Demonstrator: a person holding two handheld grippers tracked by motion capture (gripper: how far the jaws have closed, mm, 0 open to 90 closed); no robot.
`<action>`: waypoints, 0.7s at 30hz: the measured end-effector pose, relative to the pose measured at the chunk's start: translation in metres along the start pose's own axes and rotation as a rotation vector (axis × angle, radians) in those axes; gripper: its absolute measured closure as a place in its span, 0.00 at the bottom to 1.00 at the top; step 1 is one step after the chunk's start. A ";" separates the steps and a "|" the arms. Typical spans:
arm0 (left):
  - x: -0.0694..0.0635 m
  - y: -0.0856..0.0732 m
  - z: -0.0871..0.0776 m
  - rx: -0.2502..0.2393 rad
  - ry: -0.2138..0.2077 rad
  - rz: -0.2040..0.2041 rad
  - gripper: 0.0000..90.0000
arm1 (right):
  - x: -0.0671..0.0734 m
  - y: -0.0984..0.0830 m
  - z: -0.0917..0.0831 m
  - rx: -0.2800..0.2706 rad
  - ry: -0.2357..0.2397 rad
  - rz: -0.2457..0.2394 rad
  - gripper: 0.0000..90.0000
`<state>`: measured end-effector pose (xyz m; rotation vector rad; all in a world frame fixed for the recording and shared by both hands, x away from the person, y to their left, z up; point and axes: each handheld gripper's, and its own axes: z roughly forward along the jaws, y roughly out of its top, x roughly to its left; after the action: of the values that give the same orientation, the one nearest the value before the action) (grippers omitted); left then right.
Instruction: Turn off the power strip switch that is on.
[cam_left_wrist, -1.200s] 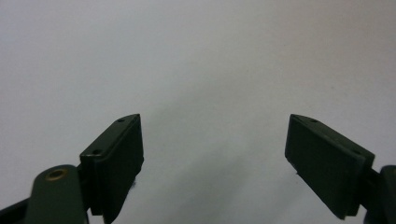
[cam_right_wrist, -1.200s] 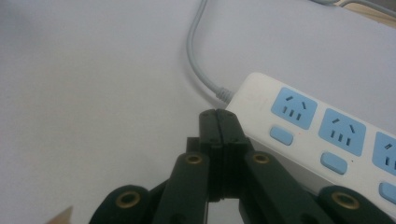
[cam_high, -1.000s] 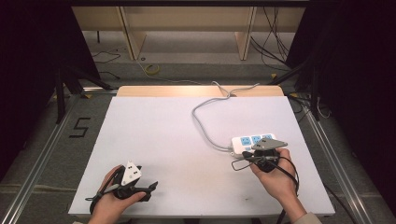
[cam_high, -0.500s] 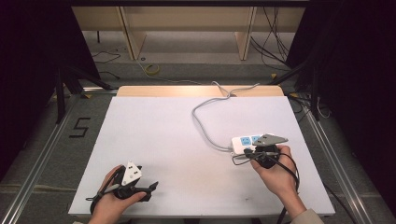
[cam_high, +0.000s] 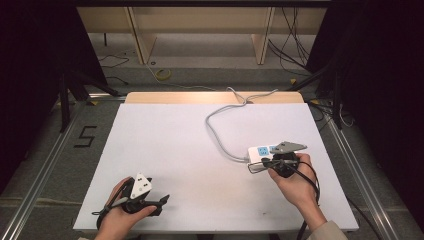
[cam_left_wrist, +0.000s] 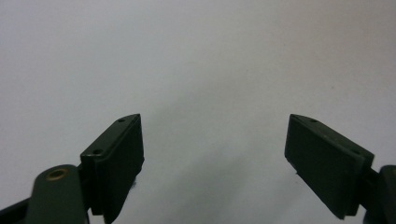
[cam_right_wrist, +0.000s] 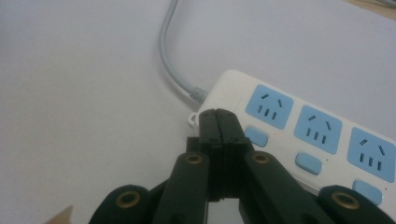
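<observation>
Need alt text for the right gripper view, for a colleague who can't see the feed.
The right gripper, jaws shut, has its tip at the corner of a white power strip, beside its nearest blue switch. Three blue sockets run rightward, and the grey cord curves away across the white table.

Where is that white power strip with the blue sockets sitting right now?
In the high view the power strip lies on the right side of the white table, just before the right gripper, its grey cable looping toward the far edge.

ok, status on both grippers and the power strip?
Left gripper open, over bare white table. Right gripper shut, fingers at the white power strip with blue sockets, by its first switch. Nothing in the way.
</observation>
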<state>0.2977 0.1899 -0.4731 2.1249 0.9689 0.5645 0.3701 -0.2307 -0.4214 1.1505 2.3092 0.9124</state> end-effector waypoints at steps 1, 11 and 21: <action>0.000 0.000 0.000 0.001 0.000 0.000 0.22 | -0.001 0.000 0.001 0.001 -0.003 0.000 1.00; 0.000 0.000 0.000 0.002 -0.001 0.002 0.22 | -0.003 0.002 0.003 0.014 -0.008 0.005 1.00; 0.000 0.000 0.000 0.002 -0.001 0.003 0.22 | -0.005 0.005 0.005 0.020 -0.017 0.009 1.00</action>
<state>0.2975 0.1894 -0.4732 2.1289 0.9663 0.5644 0.3790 -0.2308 -0.4216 1.1730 2.3066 0.8818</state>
